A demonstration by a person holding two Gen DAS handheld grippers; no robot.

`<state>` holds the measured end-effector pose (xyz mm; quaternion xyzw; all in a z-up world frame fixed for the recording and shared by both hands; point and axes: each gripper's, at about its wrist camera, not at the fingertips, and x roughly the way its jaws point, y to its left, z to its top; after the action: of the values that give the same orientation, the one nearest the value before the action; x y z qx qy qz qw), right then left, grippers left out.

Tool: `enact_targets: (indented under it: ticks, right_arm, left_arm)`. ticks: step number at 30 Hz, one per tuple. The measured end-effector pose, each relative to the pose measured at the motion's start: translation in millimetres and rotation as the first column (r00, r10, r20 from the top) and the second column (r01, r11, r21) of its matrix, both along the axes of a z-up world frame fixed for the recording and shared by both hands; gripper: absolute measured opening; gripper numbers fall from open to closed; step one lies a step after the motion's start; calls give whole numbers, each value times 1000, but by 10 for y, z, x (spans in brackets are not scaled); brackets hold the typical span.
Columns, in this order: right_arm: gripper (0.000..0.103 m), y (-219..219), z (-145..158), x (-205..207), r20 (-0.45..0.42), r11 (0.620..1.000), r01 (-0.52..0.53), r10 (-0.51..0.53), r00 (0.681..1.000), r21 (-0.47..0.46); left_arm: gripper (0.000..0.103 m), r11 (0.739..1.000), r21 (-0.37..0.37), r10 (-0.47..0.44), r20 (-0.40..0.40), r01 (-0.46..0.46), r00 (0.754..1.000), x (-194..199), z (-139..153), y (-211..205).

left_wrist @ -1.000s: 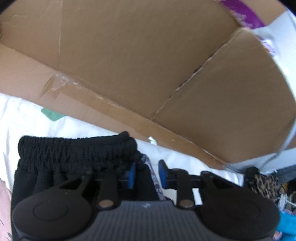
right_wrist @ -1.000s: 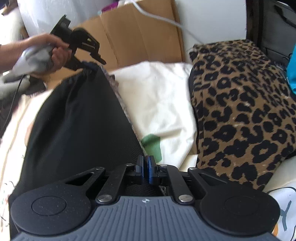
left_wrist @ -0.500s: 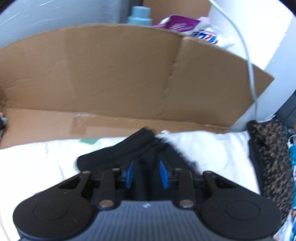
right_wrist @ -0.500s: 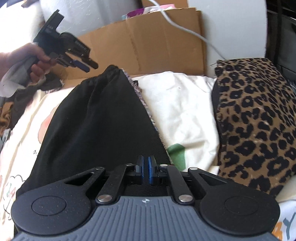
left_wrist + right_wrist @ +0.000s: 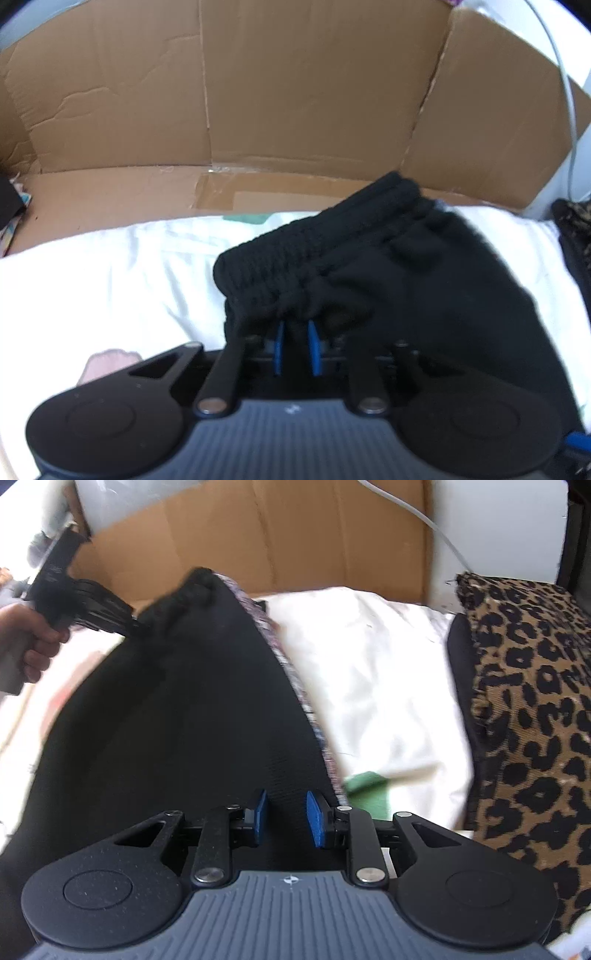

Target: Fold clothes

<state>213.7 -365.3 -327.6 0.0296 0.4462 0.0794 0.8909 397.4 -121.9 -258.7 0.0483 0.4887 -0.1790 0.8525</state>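
Now our right gripper [image 5: 283, 819] has opened, blue pads apart with black cloth lying slack between them, while our left gripper [image 5: 294, 347] has re-closed narrowly on the black elastic-waist shorts [image 5: 388, 280] at centre frame on the white bedsheet [image 5: 110, 280]; hem released, fold likely next.

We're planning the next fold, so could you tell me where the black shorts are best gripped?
Grip the black shorts at the gathered elastic waistband, coming in level from the near side: its thick ribbed edge stands proud of the white sheet. The left gripper already straddles it there.
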Motion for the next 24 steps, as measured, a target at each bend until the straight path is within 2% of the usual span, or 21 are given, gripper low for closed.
enact_targets:
  ticks: [3,4,6,10,15,18,20,21,24]
  right_arm:
    - [29,-38,48,-25,-4,1000,23,-23,1000,-19]
    - [30,-50,69,-40,-4,999,27,-28,1000,-22]
    - [30,-58,129,-69,7,1000,20,-20,1000,-13]
    - [31,20,270,-42,55,999,-35,34,998,28]
    - [31,254,316,125,72,995,-100,100,992,7]
    - [31,319,284,200,67,994,-105,105,992,9]
    - [31,340,246,256,54,994,-105,105,993,6]
    - [31,340,213,285,40,995,-101,101,994,2]
    - [30,320,100,363,0,996,-83,83,997,-16]
  left_arm:
    - [18,999,-30,19,11,-19,1000,-33,91,47]
    - [28,999,-42,25,20,-24,999,-65,133,76]
    - [39,999,-50,11,49,-9,999,-190,239,132]
    - [38,997,-71,-34,48,38,998,-490,362,258]
    - [32,989,-85,-116,39,119,993,-892,371,318]
    - [30,988,-65,-135,34,137,990,-1036,222,339]
    - [30,992,-45,-116,29,117,993,-1106,65,390]
    - [34,994,-40,-98,26,99,995,-1131,-21,433]
    - [35,993,-78,-79,53,83,995,-1173,-126,539]
